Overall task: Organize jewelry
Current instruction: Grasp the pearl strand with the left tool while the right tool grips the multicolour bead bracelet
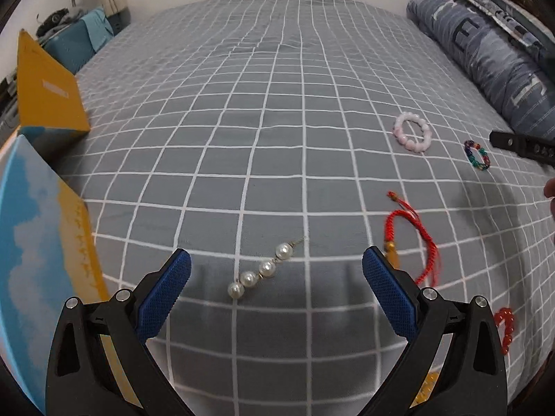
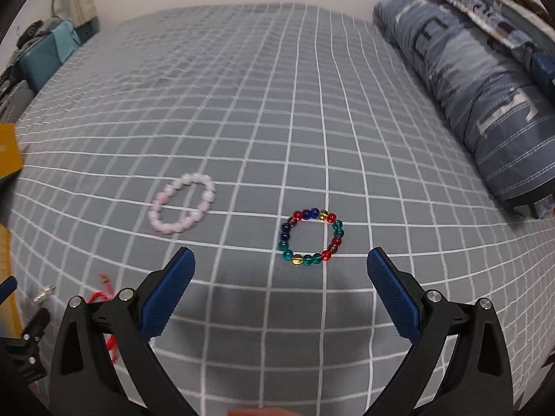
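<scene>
**Both grippers spread, each over its own piece**

Left gripper (image 1: 276, 267) released, holding nothing; pearl strand (image 1: 260, 272) flat on the bedspread (image 1: 277, 121) between the fingertips, long axis slanting from near-left to far-right. Right gripper (image 2: 281, 263) likewise spread and empty; multicolour bracelet (image 2: 311, 238) just ahead, slightly right of centre. Pink bracelet (image 2: 182, 208) farther left. Likely next: closing across the strand, nearest the left.

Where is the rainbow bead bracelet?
The rainbow bracelet lies on the checked bedspread, just ahead of the open right gripper, right of the pink bracelet.
</scene>
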The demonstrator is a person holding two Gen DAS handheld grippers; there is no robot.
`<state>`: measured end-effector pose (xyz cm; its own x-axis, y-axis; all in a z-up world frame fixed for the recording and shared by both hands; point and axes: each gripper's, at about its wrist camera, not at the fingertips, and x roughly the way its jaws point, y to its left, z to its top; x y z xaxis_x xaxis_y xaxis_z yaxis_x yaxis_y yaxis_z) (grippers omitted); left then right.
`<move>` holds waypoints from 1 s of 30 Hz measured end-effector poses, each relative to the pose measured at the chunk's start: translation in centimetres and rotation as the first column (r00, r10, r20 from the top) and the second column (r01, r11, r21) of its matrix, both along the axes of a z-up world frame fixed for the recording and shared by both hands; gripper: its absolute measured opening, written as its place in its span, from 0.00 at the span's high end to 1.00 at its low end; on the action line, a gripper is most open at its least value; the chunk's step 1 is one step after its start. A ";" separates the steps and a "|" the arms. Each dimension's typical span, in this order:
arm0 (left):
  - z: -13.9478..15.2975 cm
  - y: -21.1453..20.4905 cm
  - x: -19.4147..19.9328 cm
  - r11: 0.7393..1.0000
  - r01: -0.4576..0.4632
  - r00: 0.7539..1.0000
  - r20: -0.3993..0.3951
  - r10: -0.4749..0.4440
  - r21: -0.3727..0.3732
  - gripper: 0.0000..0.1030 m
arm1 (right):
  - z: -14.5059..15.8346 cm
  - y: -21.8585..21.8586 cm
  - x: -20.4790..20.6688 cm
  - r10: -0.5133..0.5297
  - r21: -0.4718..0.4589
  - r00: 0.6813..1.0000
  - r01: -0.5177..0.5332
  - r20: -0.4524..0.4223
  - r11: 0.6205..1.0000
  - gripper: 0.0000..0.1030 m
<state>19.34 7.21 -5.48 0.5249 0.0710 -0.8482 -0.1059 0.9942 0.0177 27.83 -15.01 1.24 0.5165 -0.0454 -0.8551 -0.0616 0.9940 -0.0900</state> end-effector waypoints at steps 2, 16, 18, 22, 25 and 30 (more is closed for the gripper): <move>-0.6 0.2 0.3 1.000 -0.007 1.000 0.004 0.007 0.010 0.06 | -0.9 -0.3 0.8 -0.005 0.005 1.000 0.005 -0.012 1.000 0.07; -3.3 0.9 1.6 0.999 0.035 0.999 -0.032 -0.036 -0.024 0.09 | -5.9 -1.8 5.3 -0.089 0.027 0.988 0.093 -0.124 0.995 0.12; -3.3 1.1 1.6 0.999 0.037 0.999 -0.033 -0.038 -0.030 0.11 | -6.4 -1.8 5.6 -0.097 0.036 0.986 0.103 -0.137 0.994 0.14; -3.3 1.5 1.4 0.999 0.037 0.999 -0.037 -0.039 -0.037 0.23 | -6.7 -1.6 5.9 -0.114 0.040 0.983 0.121 -0.141 0.992 0.17; -3.3 1.5 1.3 0.999 0.032 0.998 -0.045 -0.033 -0.030 0.35 | -6.6 -1.3 5.9 -0.111 0.048 0.983 0.120 -0.147 0.992 0.25; -3.2 1.3 0.6 0.999 0.032 0.998 -0.055 -0.033 -0.019 0.58 | -6.4 -0.4 6.1 -0.104 0.045 0.982 0.112 -0.158 0.993 0.45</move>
<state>19.92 8.47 -8.66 0.4788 0.0390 -0.8771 -0.0728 0.9973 0.0046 33.97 -15.46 -5.15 0.3718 -0.0458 -0.9272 0.0374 0.9987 -0.0344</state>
